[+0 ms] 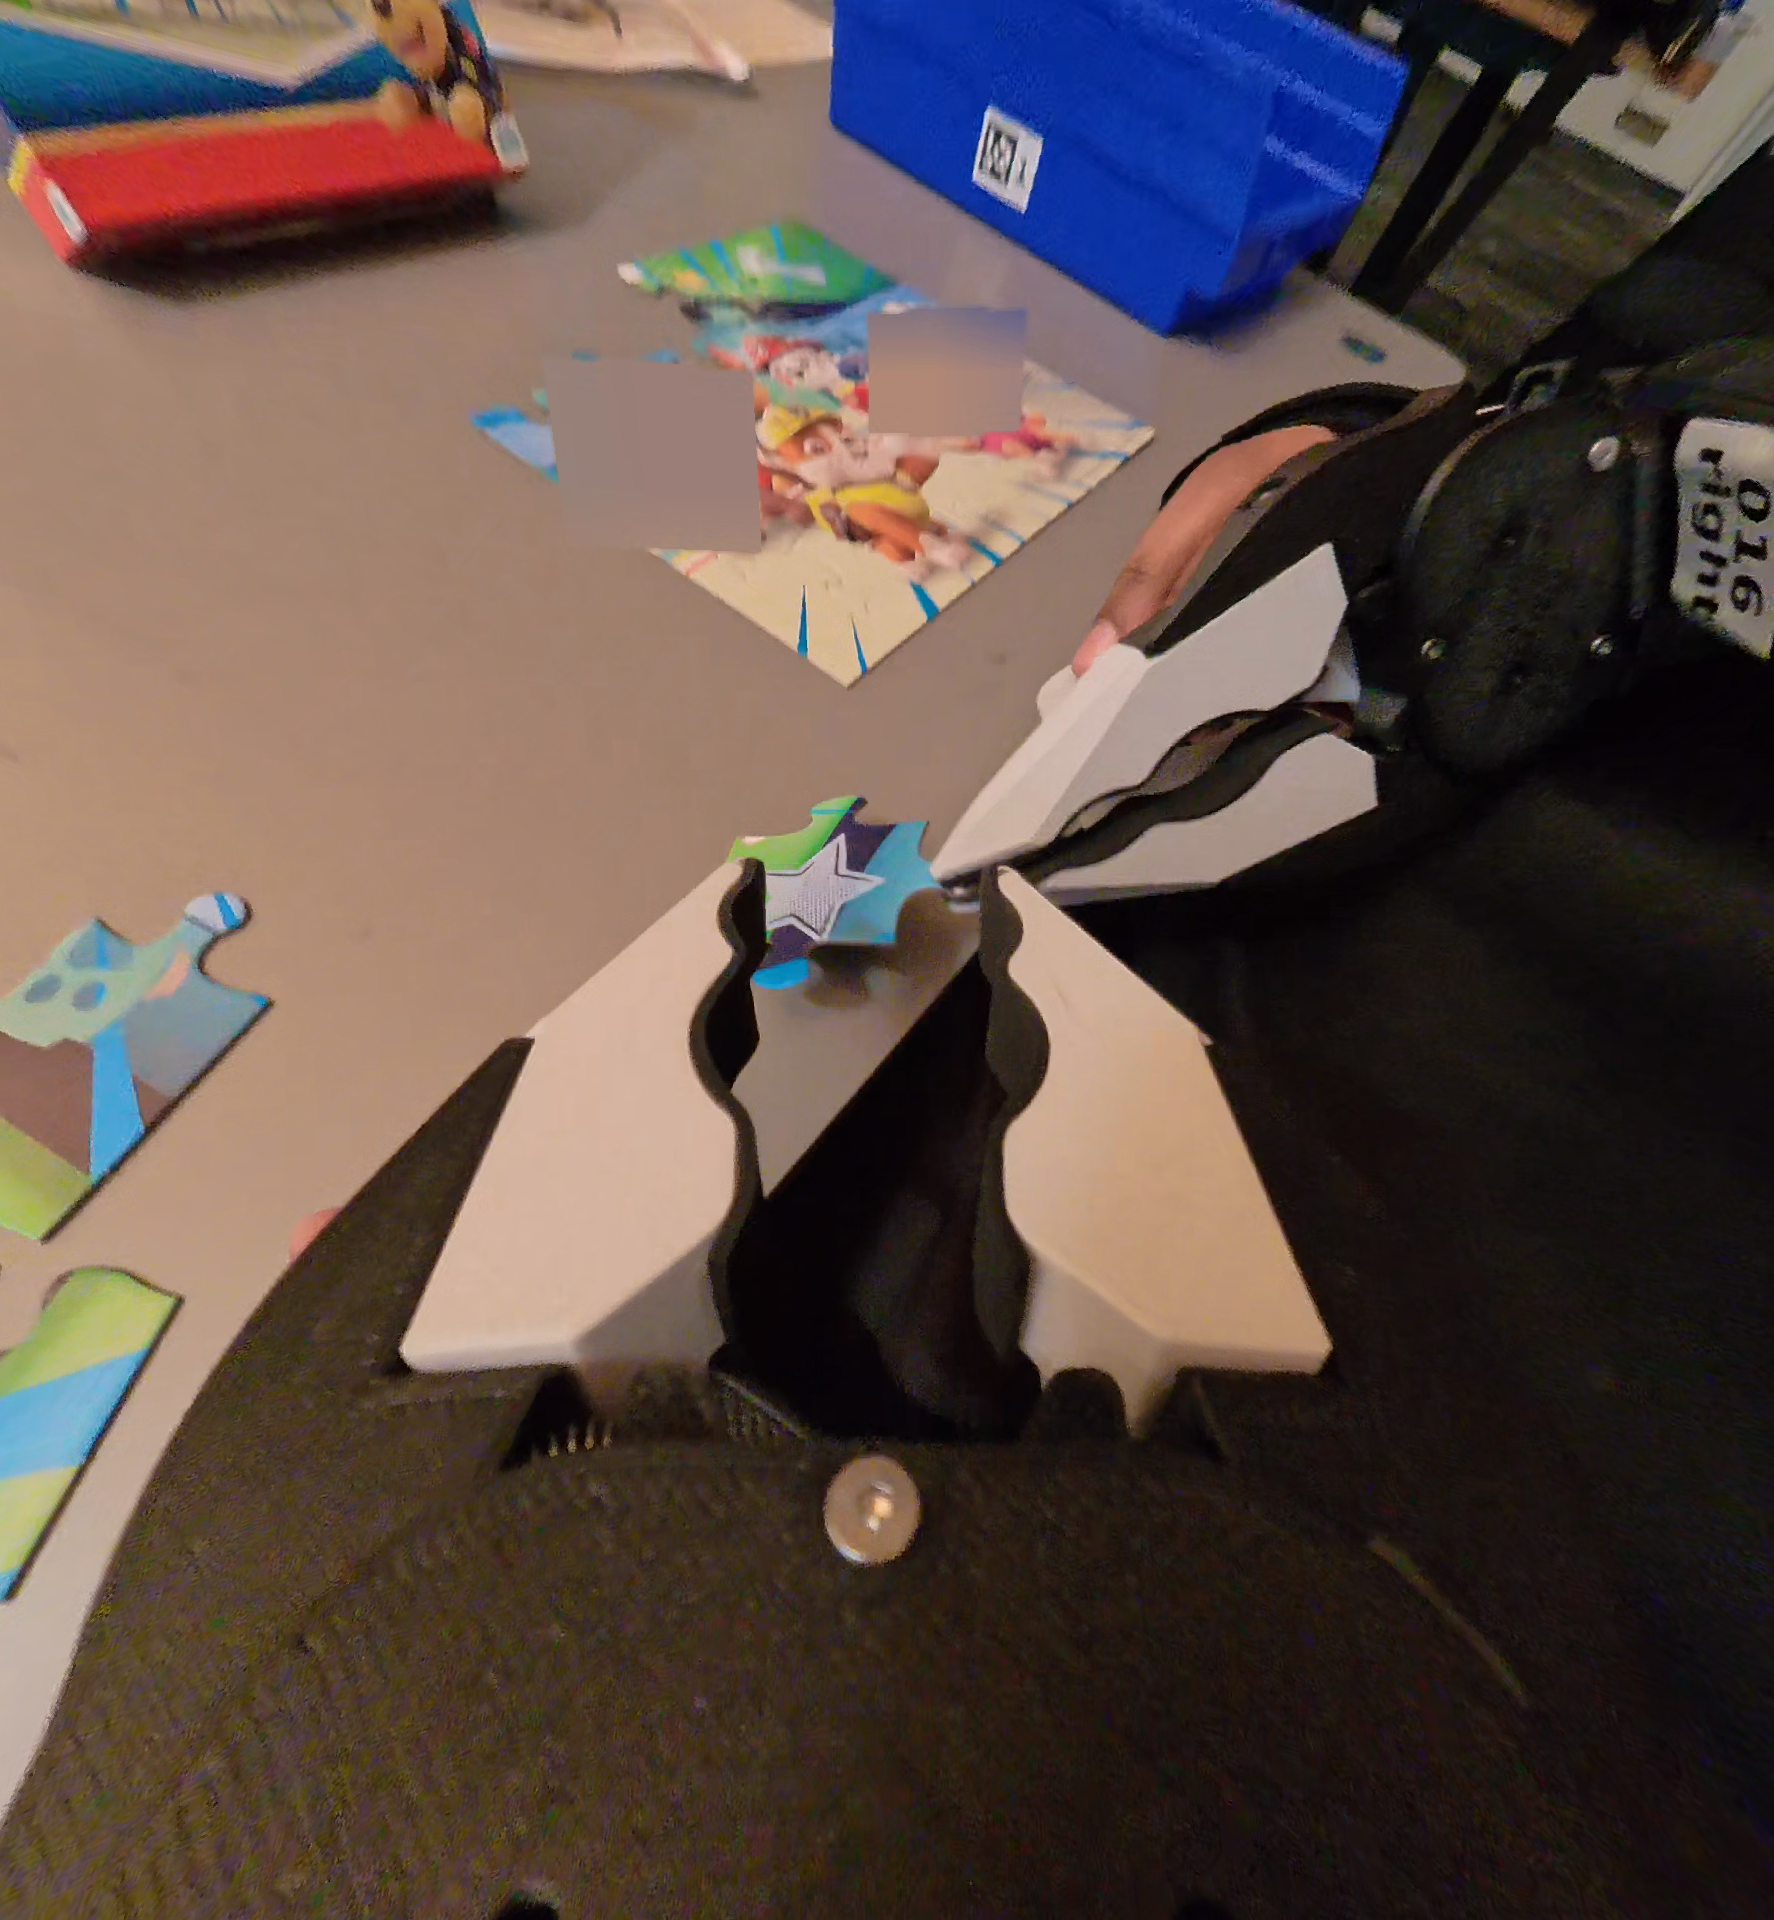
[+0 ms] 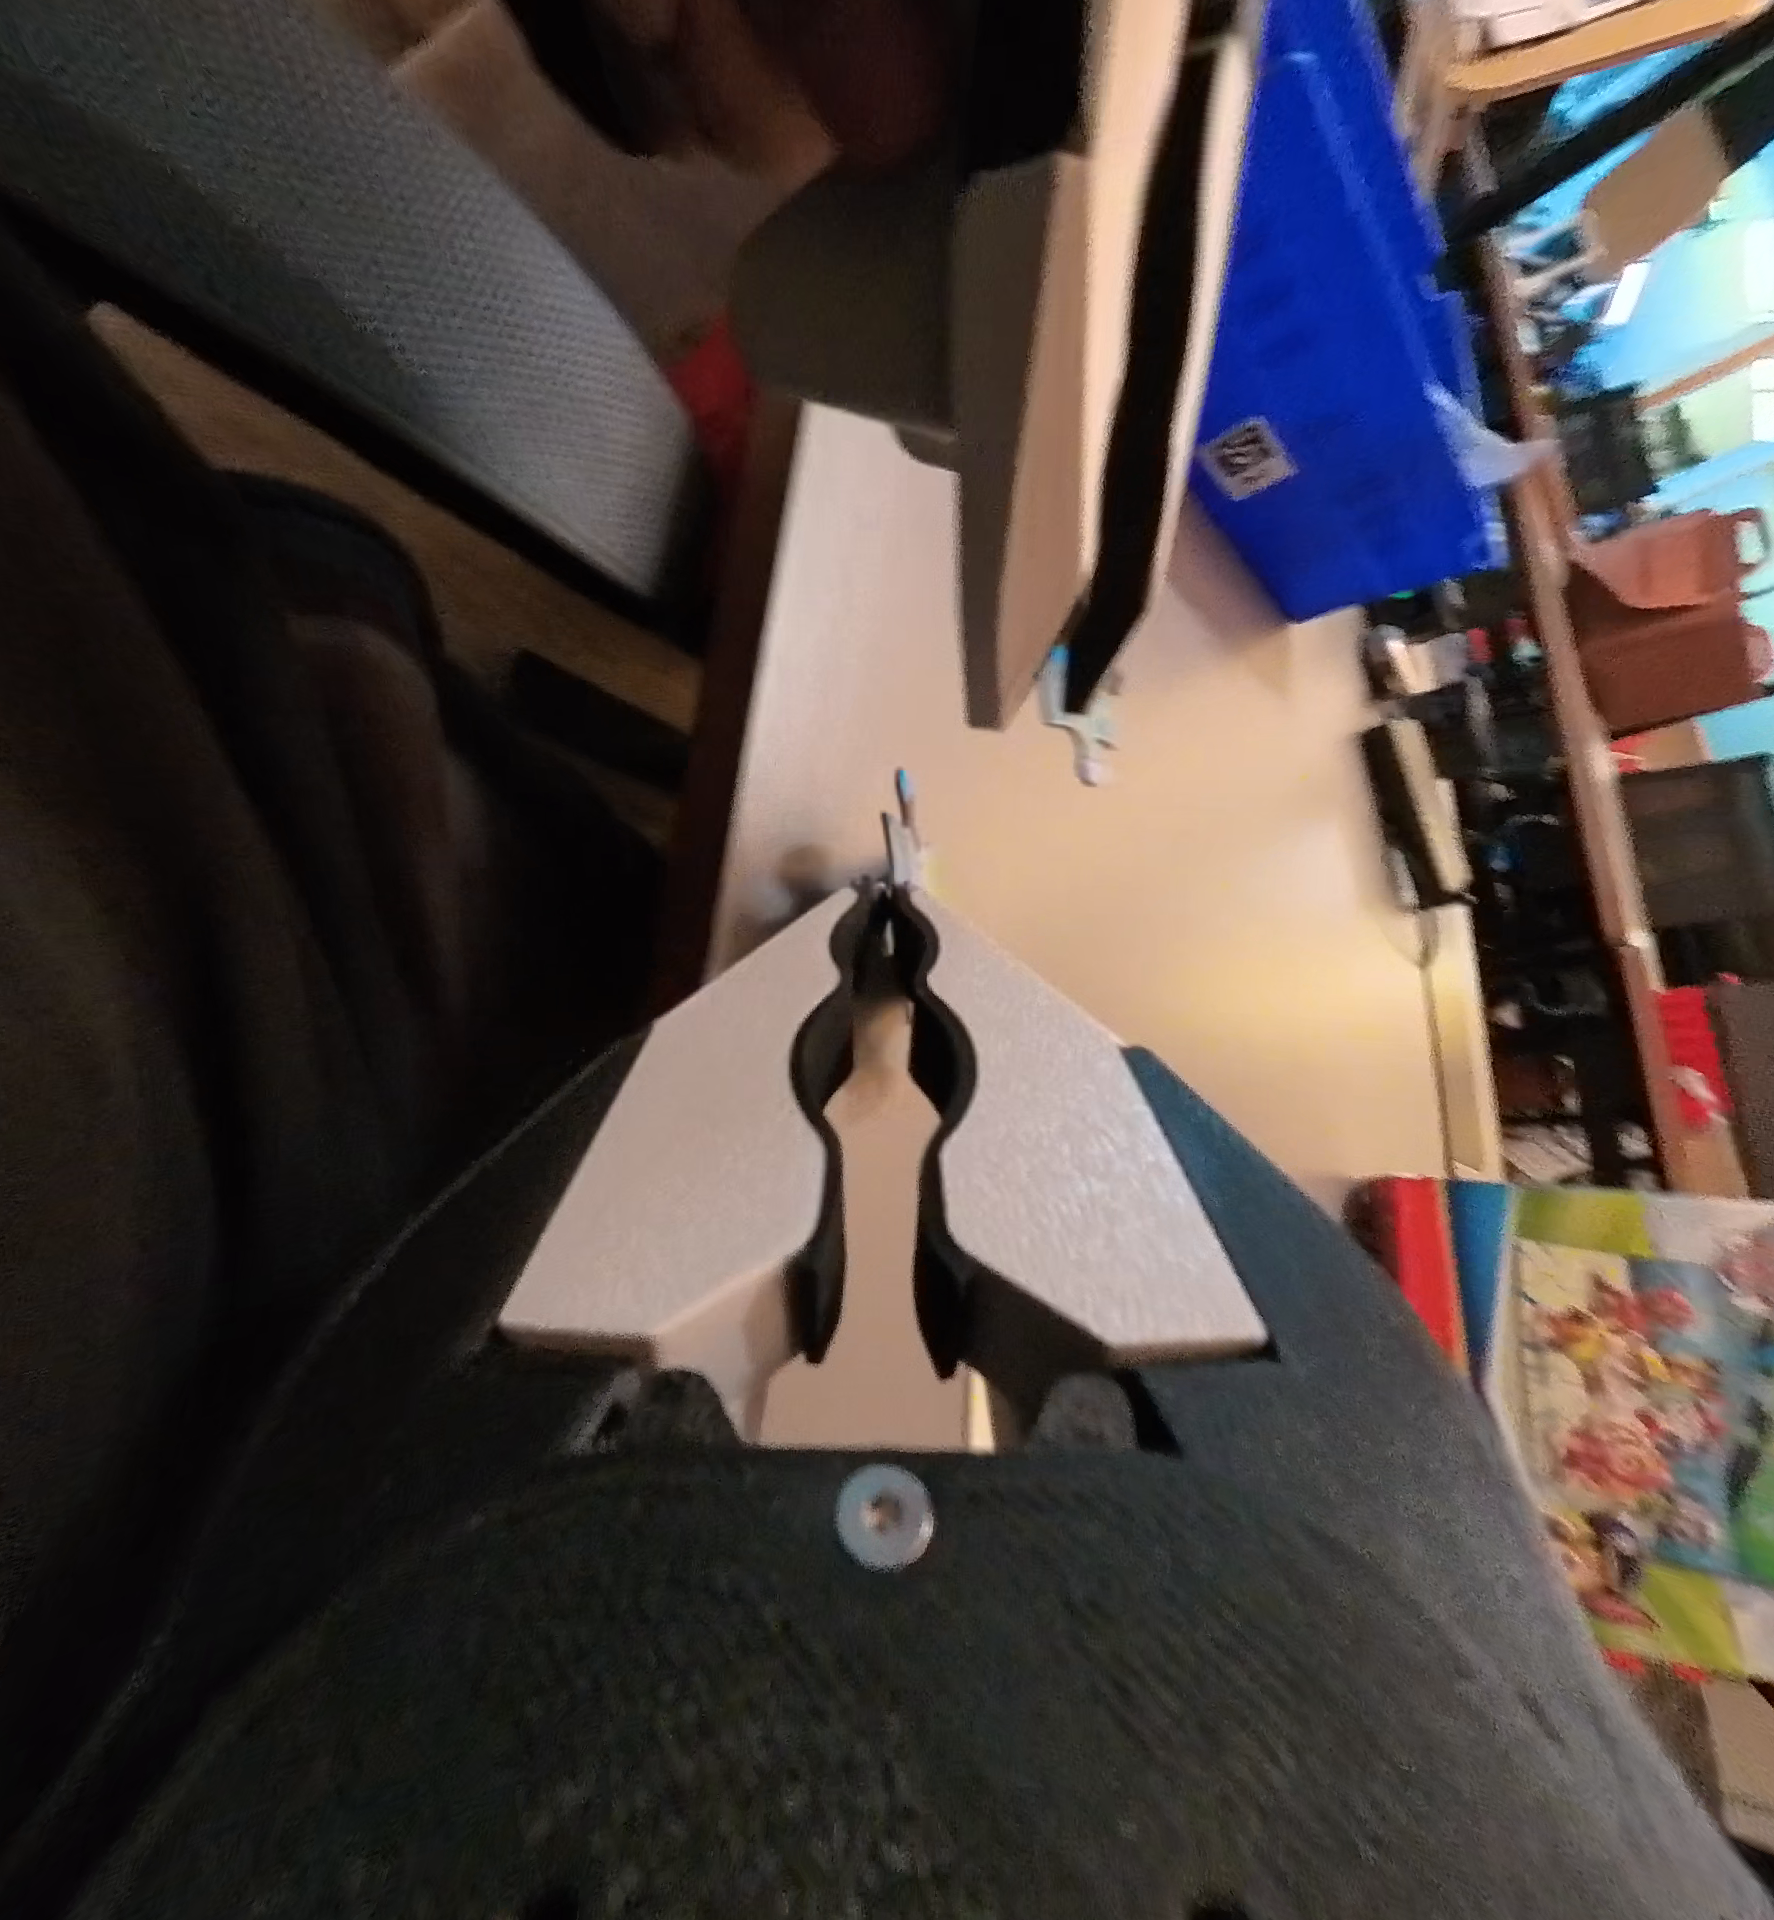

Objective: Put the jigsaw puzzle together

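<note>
A puzzle piece (image 1: 841, 883) with a white star on blue and green hangs just above the grey table (image 1: 343, 675), with its shadow under it. My right gripper (image 1: 950, 875) comes in from the right and is shut on the piece's right edge. In the right wrist view the piece (image 2: 904, 842) shows edge-on, pinched at my right gripper's tips (image 2: 888, 894). My left gripper (image 1: 867, 888) is open, and the piece lies between its fingertips. The piece's left part is hidden behind the left finger (image 1: 654, 1039). The left gripper also shows in the right wrist view (image 2: 1059, 675).
A partly assembled puzzle (image 1: 862, 468) lies farther back on the table. A colourful puzzle box (image 1: 239, 125) stands at the back left and a blue bin (image 1: 1122, 135) at the back right. Two loose pieces (image 1: 83, 1060) (image 1: 31, 1434) lie at the left. The table edge (image 1: 862, 1081) runs under my left gripper. Left and right tips are no more than a few centimetres apart. The partly assembled puzzle (image 1: 862, 468) is about equally far from each gripper, around 25 centimetres.
</note>
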### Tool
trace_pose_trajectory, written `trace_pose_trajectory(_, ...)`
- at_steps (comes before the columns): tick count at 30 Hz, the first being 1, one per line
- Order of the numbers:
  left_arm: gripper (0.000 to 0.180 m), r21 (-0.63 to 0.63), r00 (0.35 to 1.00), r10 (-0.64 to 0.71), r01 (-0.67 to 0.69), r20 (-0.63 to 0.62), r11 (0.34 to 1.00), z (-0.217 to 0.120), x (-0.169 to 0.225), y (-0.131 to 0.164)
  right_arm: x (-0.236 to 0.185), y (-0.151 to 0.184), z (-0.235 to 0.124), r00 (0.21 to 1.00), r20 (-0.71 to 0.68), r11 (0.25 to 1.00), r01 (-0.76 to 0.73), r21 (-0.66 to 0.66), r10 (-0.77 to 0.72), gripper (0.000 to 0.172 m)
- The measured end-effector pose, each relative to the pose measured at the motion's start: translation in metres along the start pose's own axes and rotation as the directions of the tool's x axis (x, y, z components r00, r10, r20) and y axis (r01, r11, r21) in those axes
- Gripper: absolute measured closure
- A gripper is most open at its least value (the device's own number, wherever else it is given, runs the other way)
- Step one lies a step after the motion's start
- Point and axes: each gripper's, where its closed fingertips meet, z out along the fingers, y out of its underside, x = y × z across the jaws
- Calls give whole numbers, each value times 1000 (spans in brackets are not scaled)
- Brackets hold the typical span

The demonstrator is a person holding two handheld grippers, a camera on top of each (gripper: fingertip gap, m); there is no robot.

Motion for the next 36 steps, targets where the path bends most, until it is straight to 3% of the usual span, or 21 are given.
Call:
trace_pose_trajectory(6, 139, 97, 999, 24, -22, -21, 995, 15, -2, -33, 67, 27, -26, 970, -244, 1000, -7, -26, 0, 172)
trace_pose_trajectory(11, 137, 170, 990, -15, 39, -139, 985, 63, -5, -73, 129, 93, -54, 920, -380, 979, 21, -205, -100, 172)
trace_pose_trajectory(14, 136, 164, 980, -36, 69, -195, 984, 103, -10, -100, 155, 145, -65, 914, -397, 962, -24, -271, -89, 172)
trace_pose_trajectory(17, 136, 141, 984, -36, 61, -174, 988, 147, -30, -125, 167, 196, -66, 921, -380, 942, -52, -333, -83, 172)
trace_pose_trajectory(21, 137, 66, 987, -73, 83, -144, 994, 204, -63, -148, 173, 240, -56, 937, -329, 912, -30, -409, -117, 172)
trace_pose_trajectory(27, 137, -49, 989, -108, 104, -97, 993, 261, -104, -152, 170, 257, -44, 952, -286, 902, -22, -431, -113, 172)
trace_pose_trajectory(36, 137, -202, 997, -67, 57, -41, 978, 286, -121, -129, 149, 257, -34, 978, -211, 918, -80, -389, -4, 170)
